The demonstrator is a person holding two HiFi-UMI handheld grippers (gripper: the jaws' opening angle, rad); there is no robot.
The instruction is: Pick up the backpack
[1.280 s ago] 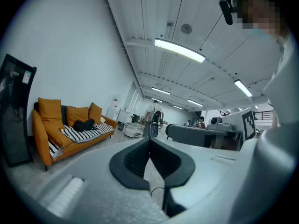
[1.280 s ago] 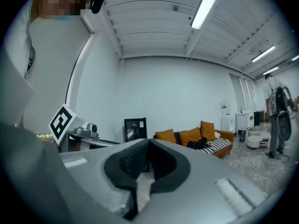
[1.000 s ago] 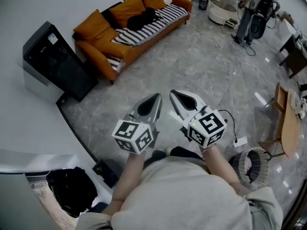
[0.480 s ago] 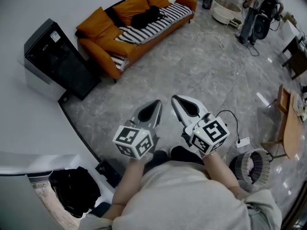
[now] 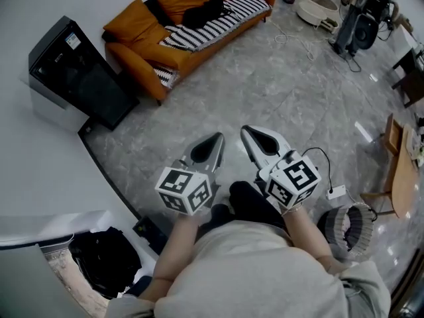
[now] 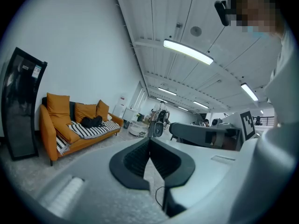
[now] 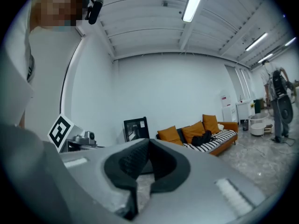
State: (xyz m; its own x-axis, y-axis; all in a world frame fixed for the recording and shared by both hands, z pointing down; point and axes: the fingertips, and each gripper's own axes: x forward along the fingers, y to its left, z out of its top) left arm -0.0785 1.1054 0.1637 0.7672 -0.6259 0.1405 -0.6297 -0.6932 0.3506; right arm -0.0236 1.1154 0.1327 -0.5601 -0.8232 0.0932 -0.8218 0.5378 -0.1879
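The backpack (image 5: 201, 11) was a soft, black, slumped bundle. It lay on the striped cover of the orange sofa (image 5: 142, 52) at the far side of the room, in front of the orange cushions. In the left gripper view the backpack (image 6: 91, 122) showed only as a small dark shape on the seat.

At the near left a separate black bag (image 5: 104, 260) sat on a ledge. Left of the sofa stood a tall black glass-door cabinet (image 5: 78, 77); its contents could not be made out. At the far right a round pale tub (image 5: 317, 8) stood on the floor. At the near right a round ribbed basket (image 5: 348, 226) held something pale that could not be identified.

The left gripper (image 5: 217, 138) and the right gripper (image 5: 245, 130) were held side by side over the grey floor. Each had its jaws pressed together on nothing. Both pointed toward the sofa and were well apart from the backpack.
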